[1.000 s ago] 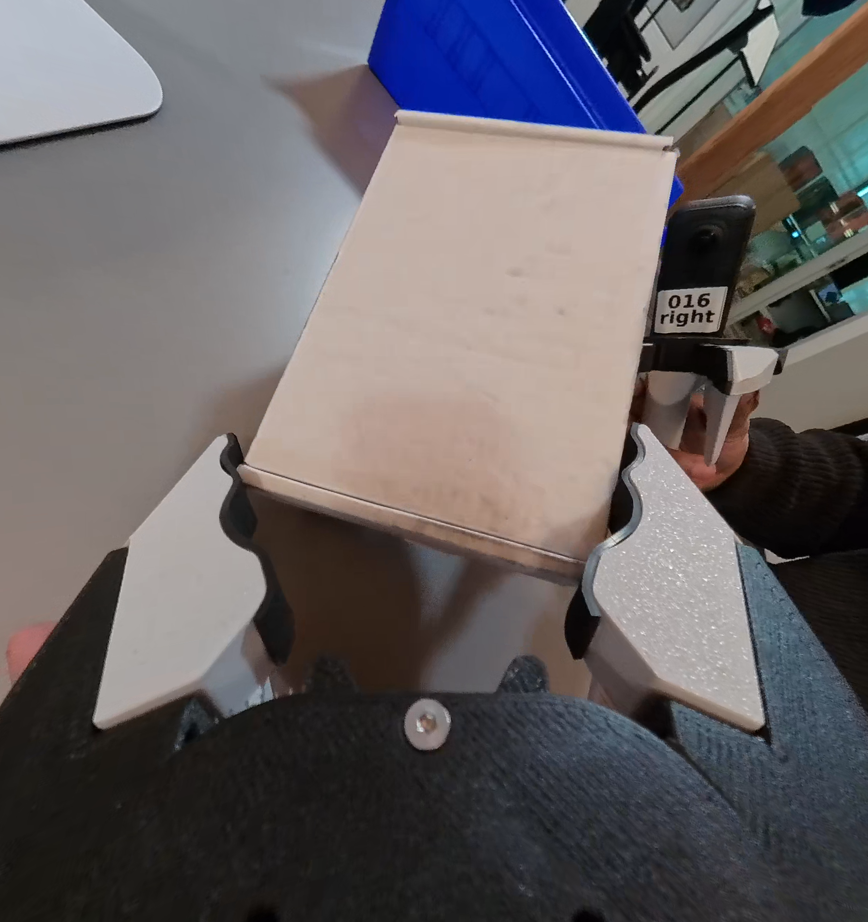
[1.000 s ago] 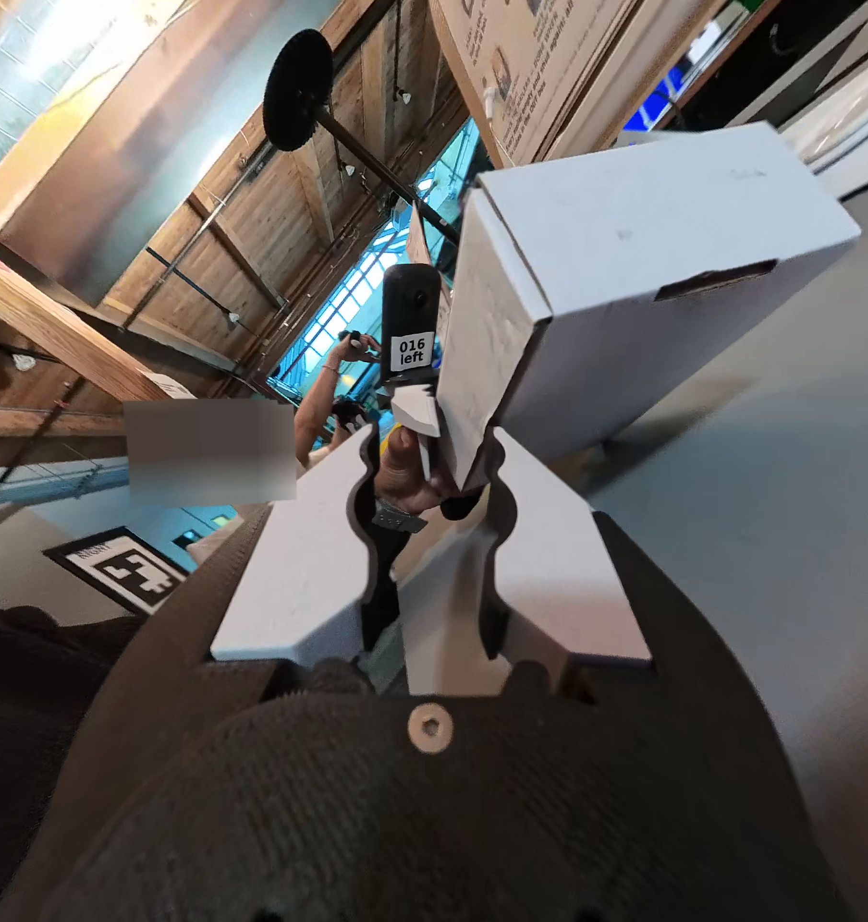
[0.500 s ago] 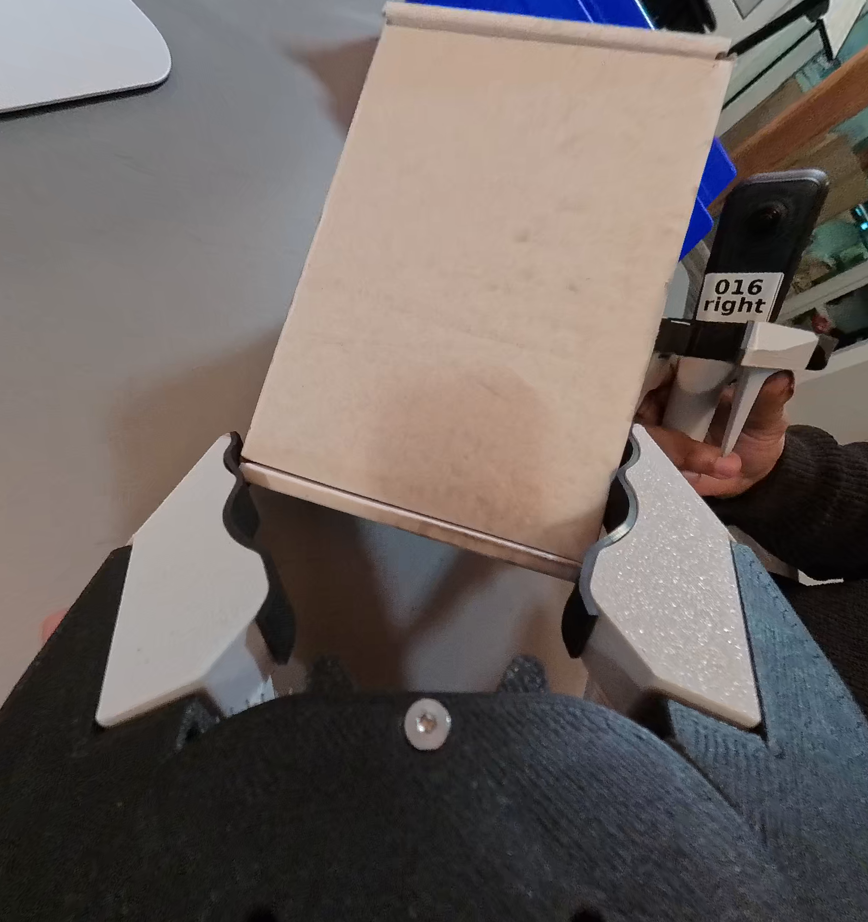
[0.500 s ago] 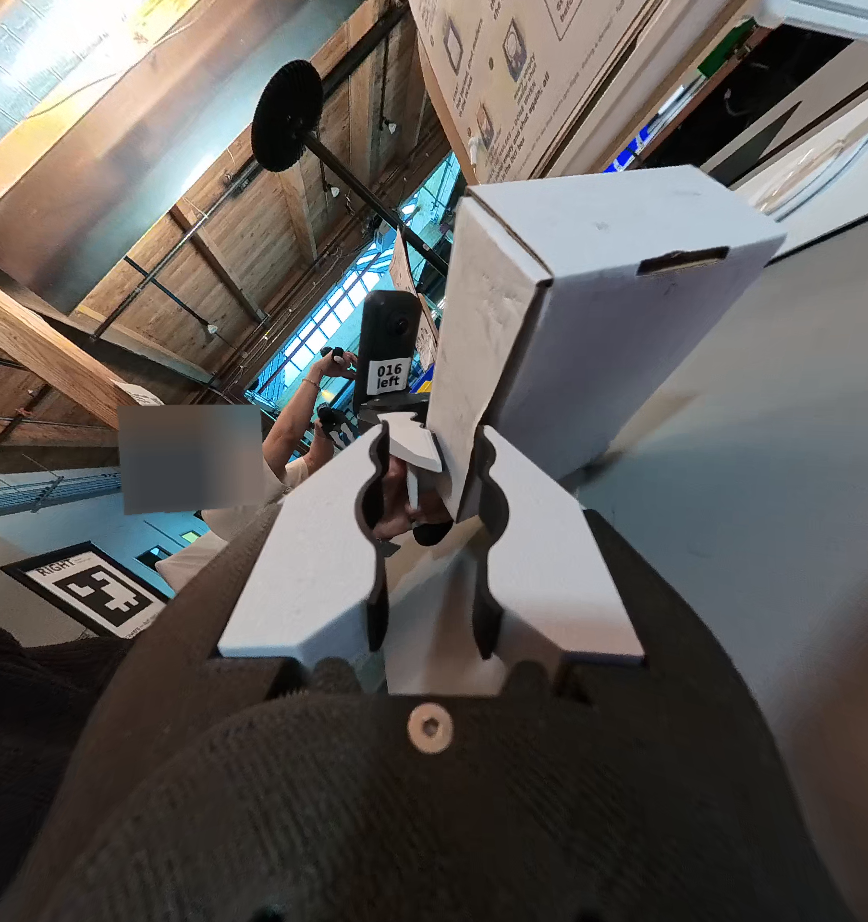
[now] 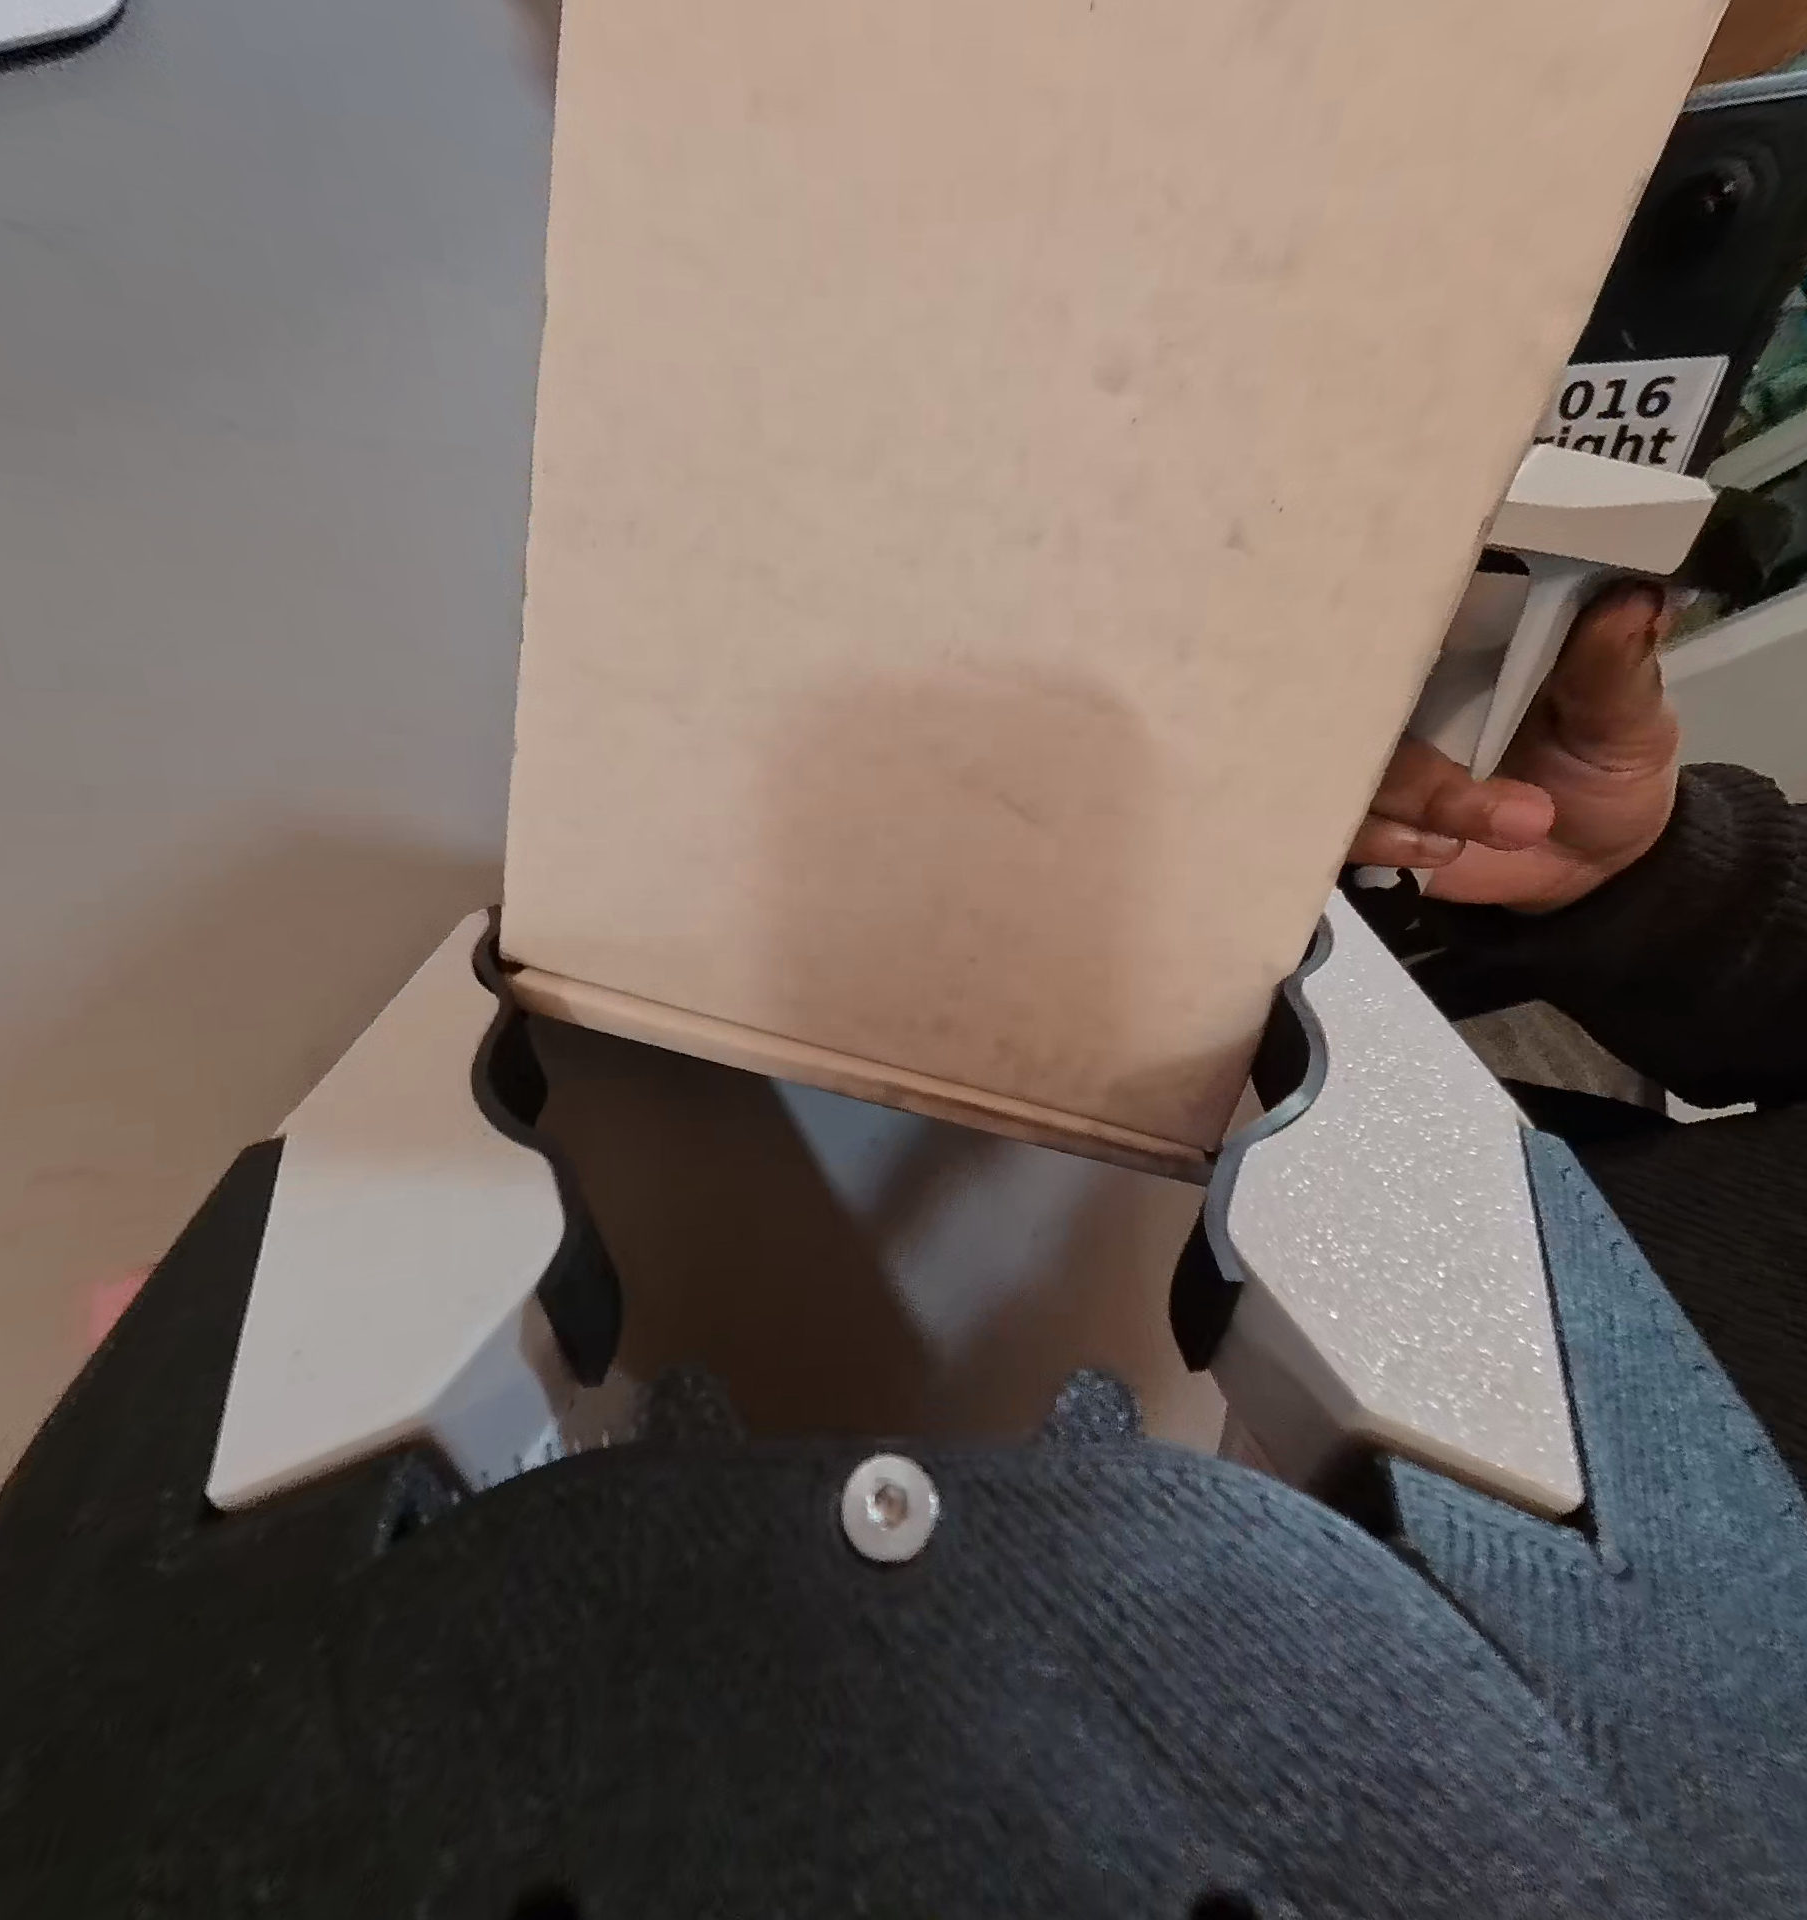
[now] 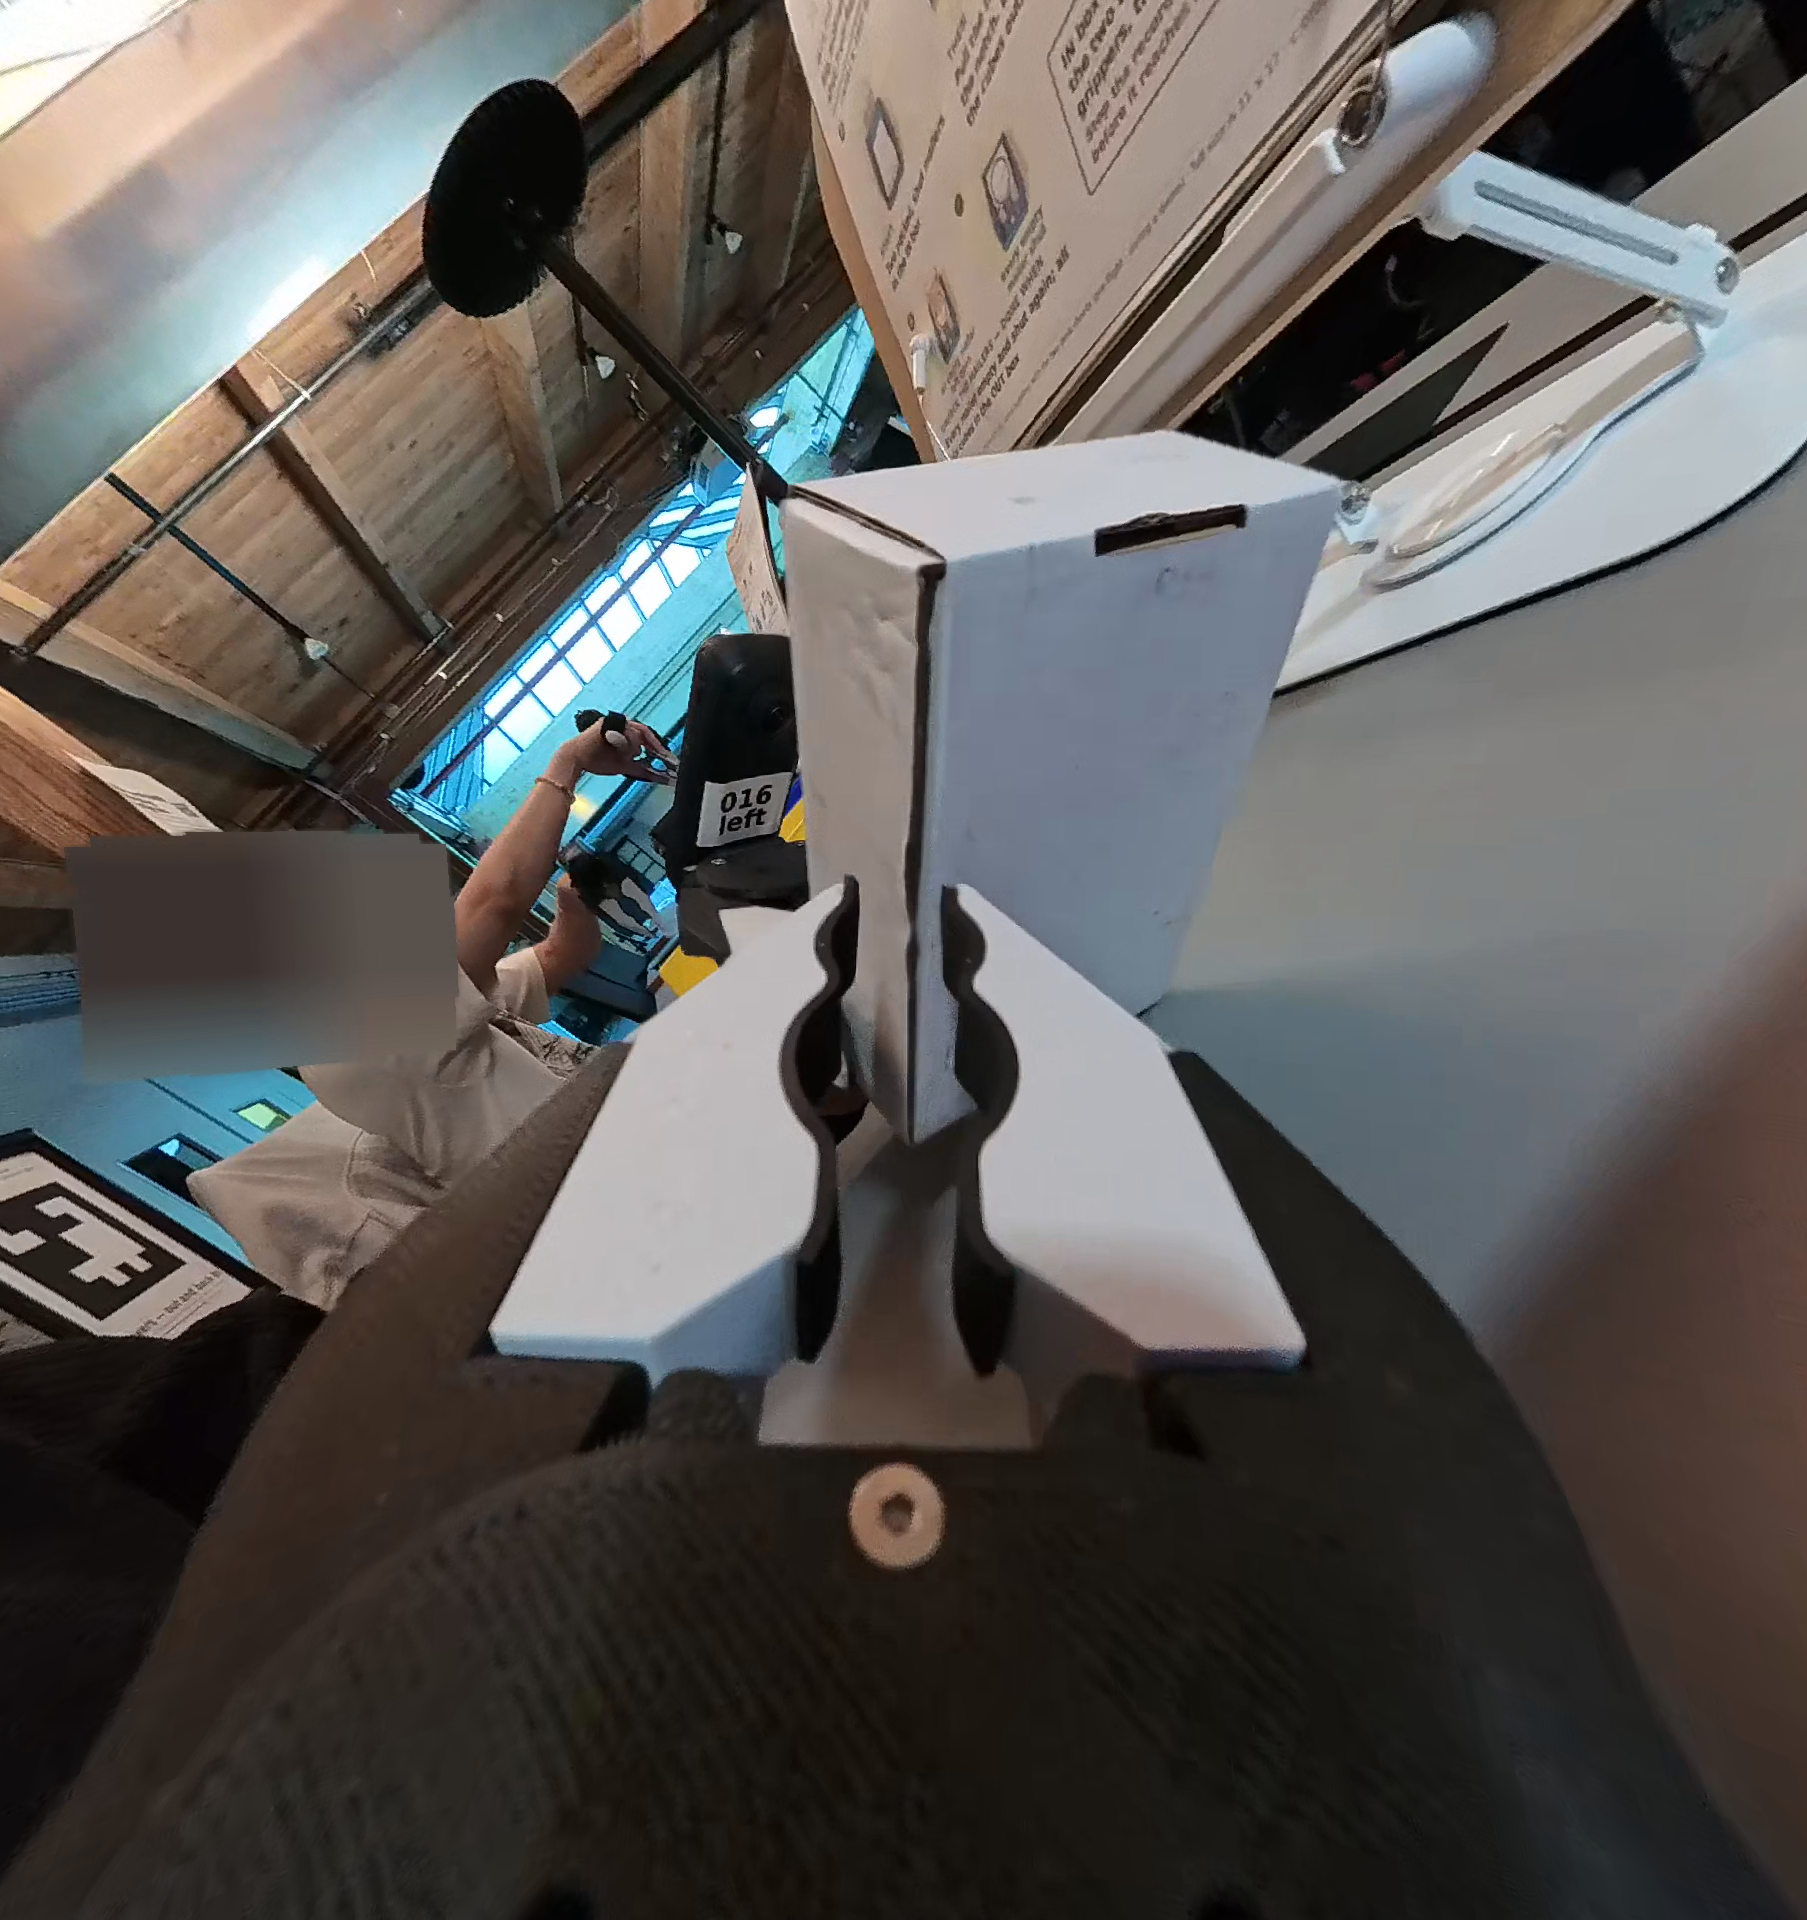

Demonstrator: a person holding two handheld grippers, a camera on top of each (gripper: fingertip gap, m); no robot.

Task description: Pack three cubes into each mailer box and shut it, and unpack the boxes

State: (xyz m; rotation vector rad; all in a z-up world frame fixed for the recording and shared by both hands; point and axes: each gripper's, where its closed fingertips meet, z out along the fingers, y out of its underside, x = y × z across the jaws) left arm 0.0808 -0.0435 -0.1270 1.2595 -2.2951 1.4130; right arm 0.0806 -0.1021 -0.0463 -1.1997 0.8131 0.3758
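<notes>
between both grippers — mailer box (image 5: pixel 1034 499)

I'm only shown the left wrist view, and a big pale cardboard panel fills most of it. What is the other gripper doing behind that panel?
Observer: The right gripper is pinching the mailer box by one corner edge, with a finger on each side of that edge.
Visitor: Is the box open or shut?
Observer: Shut. On the face you can't see, the lid's tab sits tucked into its slot.
Visitor: Is anything behind the box?
Observer: A large printed board rises behind and above it.
</notes>
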